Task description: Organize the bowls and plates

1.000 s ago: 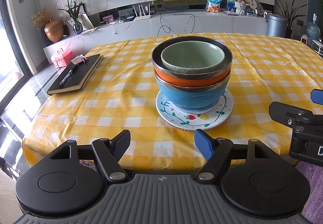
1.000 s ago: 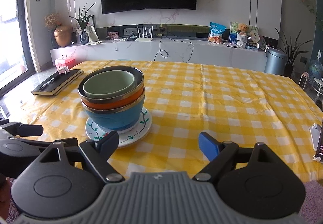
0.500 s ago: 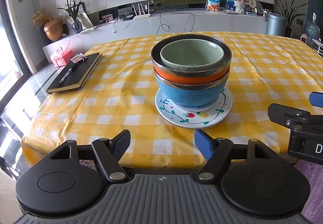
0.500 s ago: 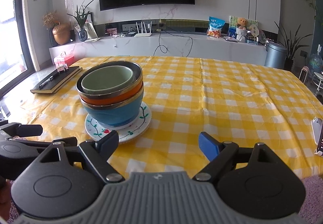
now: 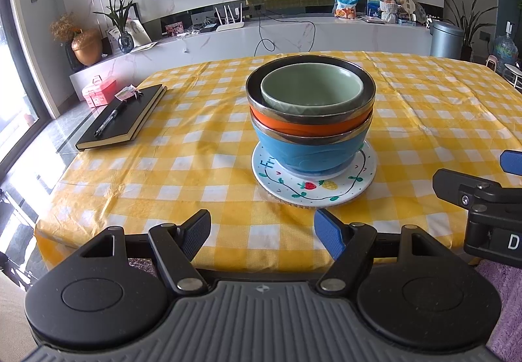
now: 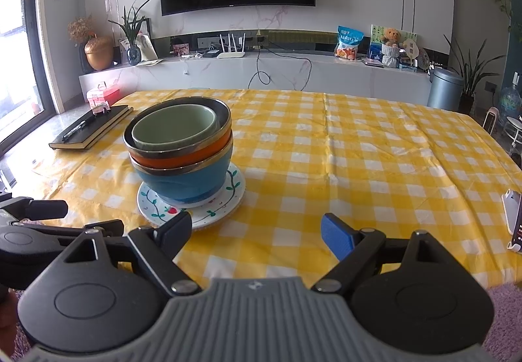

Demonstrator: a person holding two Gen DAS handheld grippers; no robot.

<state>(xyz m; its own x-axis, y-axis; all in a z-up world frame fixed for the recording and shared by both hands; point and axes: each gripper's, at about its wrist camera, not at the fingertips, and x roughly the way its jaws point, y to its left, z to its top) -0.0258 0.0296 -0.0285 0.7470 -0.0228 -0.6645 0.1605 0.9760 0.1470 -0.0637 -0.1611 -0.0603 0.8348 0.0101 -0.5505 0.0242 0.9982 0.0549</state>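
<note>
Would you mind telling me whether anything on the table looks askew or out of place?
Nothing is spilled or broken. The green bowl sits off-centre in the orange bowl, and the bowl stack rests towards the far side of the plate.

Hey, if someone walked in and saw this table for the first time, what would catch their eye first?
Probably the nested stack in the middle of the yellow checked tablecloth: a green bowl inside an orange bowl inside a blue bowl, all on a painted white plate. A black notebook with a pen lies to its left. Both grippers, left gripper and right gripper, hang open near the table's front edge.
</note>
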